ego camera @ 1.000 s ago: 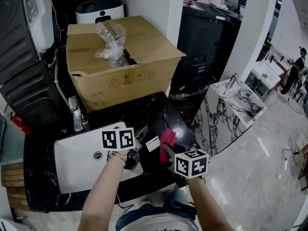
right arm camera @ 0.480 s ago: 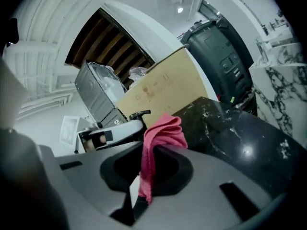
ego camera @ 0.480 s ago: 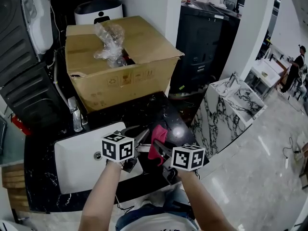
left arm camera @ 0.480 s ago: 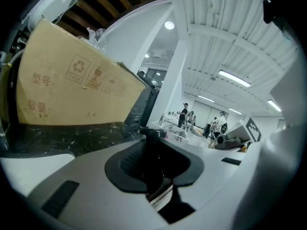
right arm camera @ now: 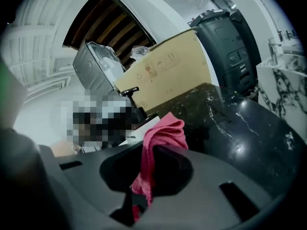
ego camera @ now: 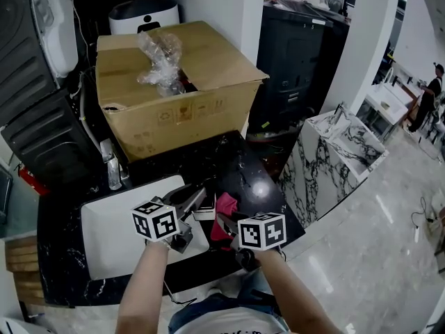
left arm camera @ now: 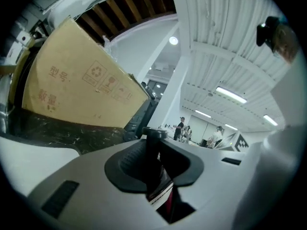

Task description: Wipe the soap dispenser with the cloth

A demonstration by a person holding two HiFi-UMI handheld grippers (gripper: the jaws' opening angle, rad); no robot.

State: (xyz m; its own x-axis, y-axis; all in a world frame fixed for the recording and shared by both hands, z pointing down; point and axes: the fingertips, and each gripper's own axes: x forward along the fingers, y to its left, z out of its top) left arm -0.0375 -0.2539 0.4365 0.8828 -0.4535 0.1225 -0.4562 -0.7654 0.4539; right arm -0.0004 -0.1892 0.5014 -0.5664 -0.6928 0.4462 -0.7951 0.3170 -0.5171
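My left gripper [ego camera: 197,200] is shut on the soap dispenser [ego camera: 203,209], a dark bottle with a white label, and holds it over the sink's right edge. In the left gripper view the black pump top and striped label of the dispenser [left arm camera: 154,169] stand between the closed jaws of that gripper [left arm camera: 156,162]. My right gripper [ego camera: 224,223] is shut on a pink cloth [ego camera: 224,209], which hangs right beside the bottle. In the right gripper view the cloth [right arm camera: 160,135] rises from the jaws of the gripper [right arm camera: 146,176], and the dispenser [right arm camera: 135,110] stands just behind it. Whether the cloth touches the bottle I cannot tell.
A white sink [ego camera: 111,239] with a chrome tap [ego camera: 112,167] is set in the black marble counter [ego camera: 261,186]. A large cardboard box [ego camera: 174,96] stands behind it. A white marble unit [ego camera: 334,155] is to the right, with people far back.
Both grippers have shifted left and nearer to me, and both have rolled a little. The pink cloth has come in beside the dispenser's label.
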